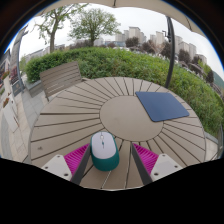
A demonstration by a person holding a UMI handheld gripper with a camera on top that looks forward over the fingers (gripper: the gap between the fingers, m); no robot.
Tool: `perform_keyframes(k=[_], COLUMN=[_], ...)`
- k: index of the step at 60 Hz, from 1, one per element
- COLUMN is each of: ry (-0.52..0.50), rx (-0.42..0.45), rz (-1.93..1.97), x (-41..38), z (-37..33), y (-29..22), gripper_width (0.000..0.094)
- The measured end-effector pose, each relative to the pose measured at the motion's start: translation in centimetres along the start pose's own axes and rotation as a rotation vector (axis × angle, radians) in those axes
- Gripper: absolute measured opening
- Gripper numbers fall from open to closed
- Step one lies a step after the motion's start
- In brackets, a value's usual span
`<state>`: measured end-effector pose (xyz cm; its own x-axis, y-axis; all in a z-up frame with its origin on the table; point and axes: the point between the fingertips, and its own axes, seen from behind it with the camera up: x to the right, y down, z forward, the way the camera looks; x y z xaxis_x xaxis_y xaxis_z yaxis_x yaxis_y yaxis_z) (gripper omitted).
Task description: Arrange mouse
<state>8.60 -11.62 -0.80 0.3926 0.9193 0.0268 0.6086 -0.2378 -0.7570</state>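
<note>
A white and teal mouse (104, 150) lies on the round wooden table (70, 115), between my two fingers. My gripper (111, 160) is open: the pink pads (77, 157) stand clear of the mouse with a gap at either side. A dark blue mouse mat (161, 105) lies flat on the table beyond the fingers, toward the right.
A wooden bench (60, 77) stands past the table's far left edge. A green hedge (120, 64) runs behind the table, with trees and buildings beyond. A dark pole (171, 38) rises at the right.
</note>
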Motion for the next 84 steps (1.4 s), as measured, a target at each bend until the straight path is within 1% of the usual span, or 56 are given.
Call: perform_keyframes(k=[12,15,18,20,22,23,24,28,33,34,38,44,49,54,59,63,68,69,72,79,80,81,82,84], ry=[0.024,0.018,0.011,0.004,-0.008,-0.011,-0.018,-0.037,-0.072,-0.073,-0.077,-0.079,-0.060,-0.032,0.004,0.022,0.006,0.002,-0.020,-0.035,-0.040,-0.048,-0.053,-0.058], rx=[-0.024,-0.017,-0.011,-0.009,-0.013,-0.006,-0.008,-0.002,-0.033,-0.034,-0.025,0.049,0.109,0.170,0.213,0.189,0.140,0.136,0.094,0.026,0.026,0.054,0.062,0.047], rz=[0.017,0.018,0.015,0.013,0.013,0.005,-0.005,-0.041,-0.048,-0.046,-0.035,-0.045,-0.053,-0.083,-0.131,-0.117,-0.072,-0.064,-0.055,-0.084,-0.082,-0.071,-0.064,-0.070], x=[1.0,0.9,0.7,0.6,0.2,0.2,0.1,0.3,0.7,1.3,2.8,6.0,9.6,13.8,18.0,21.0,23.3,23.6,24.4,25.3,25.3,25.3,25.2,24.9], z=[1.3,1.2,1.2,1.3,1.0,1.1,1.2,1.4,0.5,1.6,0.4,0.1,0.8,3.2,6.0,8.8,12.9,13.6,15.3,18.9,18.9,19.0,19.1,19.4], y=[-0.2,-0.2,-0.2,-0.3,-0.1,-0.2,-0.2,-0.5,-0.4,-0.6,-2.6,-8.0,-13.3,-17.8,-21.0,-21.1,-20.4,-19.4,-18.5,-14.9,-14.6,-15.3,-15.3,-15.1], gripper_width=[0.0838,0.0830,0.0802,0.0758,0.0673,0.0592,0.0461,0.0460,0.0444,0.0443,0.0444,0.0444,0.0443,0.0442,0.0442,0.0443,0.0443,0.0444,0.0443,0.0451,0.0467,0.0467,0.0476,0.0501])
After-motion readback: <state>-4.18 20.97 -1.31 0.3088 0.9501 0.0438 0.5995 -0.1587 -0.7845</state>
